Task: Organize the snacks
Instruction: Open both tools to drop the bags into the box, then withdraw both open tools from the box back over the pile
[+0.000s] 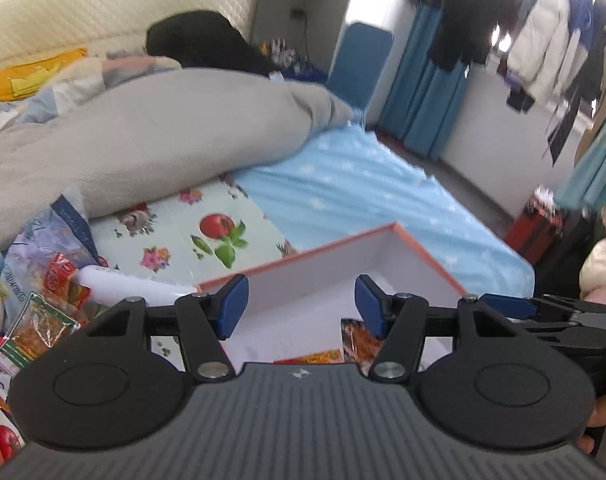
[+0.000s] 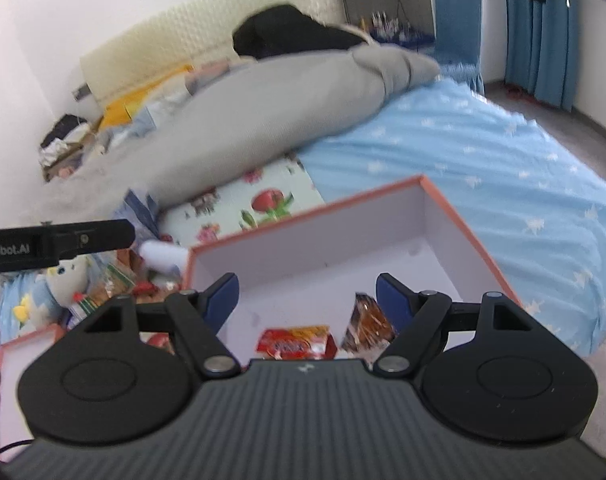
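1. Box: matt white card inside, smooth, with an orange-pink rim.
2. Packets in the box: glossy, crinkled plastic film.
3. Mat left of the box: smooth, slightly shiny sheet with a printed fruit and flower pattern.
4. Sheet right of the box: soft blue cloth with white stars, creased.
5. Duvet beyond the box: grey matt cloth.
6. Pads: blue, smooth; gripper arms are matt black plastic with shiny metal pins.
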`<state>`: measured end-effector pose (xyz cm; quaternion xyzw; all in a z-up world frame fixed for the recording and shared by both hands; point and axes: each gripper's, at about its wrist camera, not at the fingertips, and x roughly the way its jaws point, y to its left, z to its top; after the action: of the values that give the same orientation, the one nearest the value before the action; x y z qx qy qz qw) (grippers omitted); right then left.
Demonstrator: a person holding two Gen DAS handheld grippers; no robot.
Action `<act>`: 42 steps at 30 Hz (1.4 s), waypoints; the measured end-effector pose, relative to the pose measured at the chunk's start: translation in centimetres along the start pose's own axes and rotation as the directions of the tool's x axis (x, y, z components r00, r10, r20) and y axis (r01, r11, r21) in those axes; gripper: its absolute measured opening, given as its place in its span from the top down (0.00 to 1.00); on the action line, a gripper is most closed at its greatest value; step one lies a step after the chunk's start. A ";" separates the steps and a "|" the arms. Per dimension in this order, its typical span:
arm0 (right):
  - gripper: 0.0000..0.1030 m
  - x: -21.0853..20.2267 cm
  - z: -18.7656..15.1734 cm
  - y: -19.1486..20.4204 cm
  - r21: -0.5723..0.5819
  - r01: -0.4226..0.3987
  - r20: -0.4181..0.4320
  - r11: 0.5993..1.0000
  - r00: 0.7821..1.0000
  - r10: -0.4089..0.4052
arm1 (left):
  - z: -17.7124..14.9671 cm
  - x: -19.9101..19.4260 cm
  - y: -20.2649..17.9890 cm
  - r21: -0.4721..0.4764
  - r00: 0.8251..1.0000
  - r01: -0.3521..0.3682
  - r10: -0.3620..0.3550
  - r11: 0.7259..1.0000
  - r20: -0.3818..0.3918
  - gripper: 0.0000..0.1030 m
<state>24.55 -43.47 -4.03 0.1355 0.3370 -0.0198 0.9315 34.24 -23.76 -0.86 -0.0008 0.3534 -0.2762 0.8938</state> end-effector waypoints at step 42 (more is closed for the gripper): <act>0.25 -7.4 -9.6 15.8 -0.284 -0.171 0.198 0.944 0.952 0.232 | -16.7 -20.3 11.0 -0.239 0.943 -0.163 0.222 0.957 0.247 0.38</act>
<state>14.88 -26.09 -2.67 0.0415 0.2116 0.1057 0.9707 17.03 -1.15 -2.73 -0.1007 0.2537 -0.1445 0.9511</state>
